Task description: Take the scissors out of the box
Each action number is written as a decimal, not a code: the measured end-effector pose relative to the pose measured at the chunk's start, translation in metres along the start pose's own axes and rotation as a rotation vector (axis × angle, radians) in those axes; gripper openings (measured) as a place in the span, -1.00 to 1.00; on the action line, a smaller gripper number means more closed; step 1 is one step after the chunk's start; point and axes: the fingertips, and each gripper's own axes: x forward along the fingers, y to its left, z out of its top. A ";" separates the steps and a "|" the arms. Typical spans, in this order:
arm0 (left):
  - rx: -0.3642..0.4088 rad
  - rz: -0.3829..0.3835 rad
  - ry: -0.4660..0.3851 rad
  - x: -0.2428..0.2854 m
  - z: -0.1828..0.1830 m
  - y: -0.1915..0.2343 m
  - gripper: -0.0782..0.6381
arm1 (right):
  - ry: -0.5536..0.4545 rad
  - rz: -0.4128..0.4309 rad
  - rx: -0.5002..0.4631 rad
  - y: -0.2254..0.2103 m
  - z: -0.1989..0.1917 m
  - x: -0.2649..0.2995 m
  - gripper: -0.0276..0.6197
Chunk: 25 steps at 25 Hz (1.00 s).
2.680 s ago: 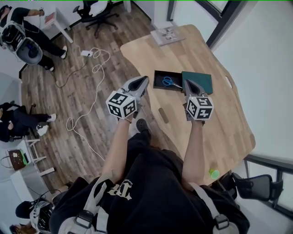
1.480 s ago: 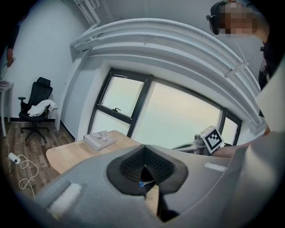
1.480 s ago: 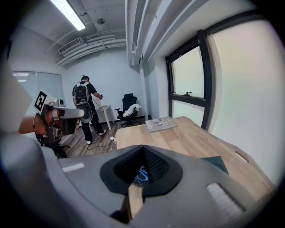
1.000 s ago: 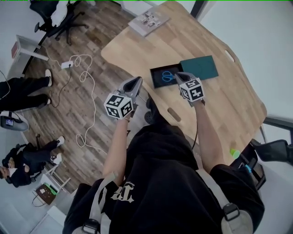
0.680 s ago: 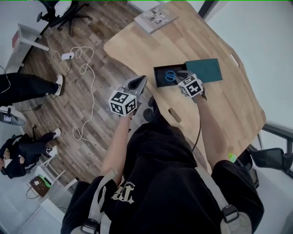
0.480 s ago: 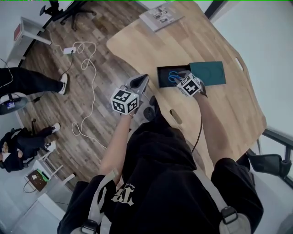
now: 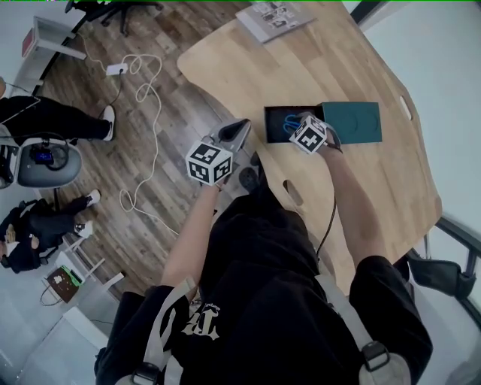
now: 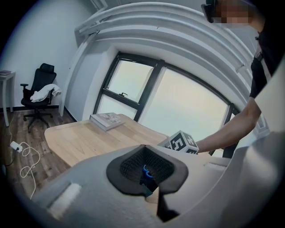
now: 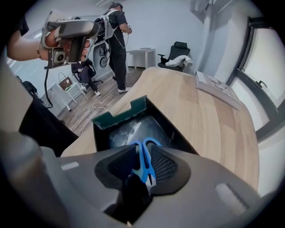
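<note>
A grey-brown wood-plank floor (image 7: pixel 90 173) runs under a light wooden table (image 7: pixel 248 68) with rounded edges. A white cable (image 7: pixel 141 85) loops across the planks to a power strip (image 7: pixel 115 69). A stack of magazines (image 7: pixel 274 15) lies at the table's far corner. Large dark-framed windows (image 8: pixel 178 107) give pale daylight. A black office chair (image 8: pixel 40 91) draped with white cloth stands against a white wall (image 8: pixel 35 40). A person (image 9: pixel 116 35) stands near a small white desk (image 9: pixel 141 54)
</note>
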 end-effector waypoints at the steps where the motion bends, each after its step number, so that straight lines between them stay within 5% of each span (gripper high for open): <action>1: -0.003 0.000 0.002 0.001 -0.001 0.002 -0.78 | 0.014 0.003 -0.012 -0.001 -0.001 0.004 -0.57; 12: -0.031 0.001 0.027 0.010 -0.013 0.012 -0.78 | 0.088 0.065 -0.014 -0.002 -0.006 0.020 -0.57; 25: -0.016 0.022 0.018 -0.003 -0.006 0.016 -0.78 | 0.054 -0.017 -0.018 -0.002 -0.006 0.020 -0.66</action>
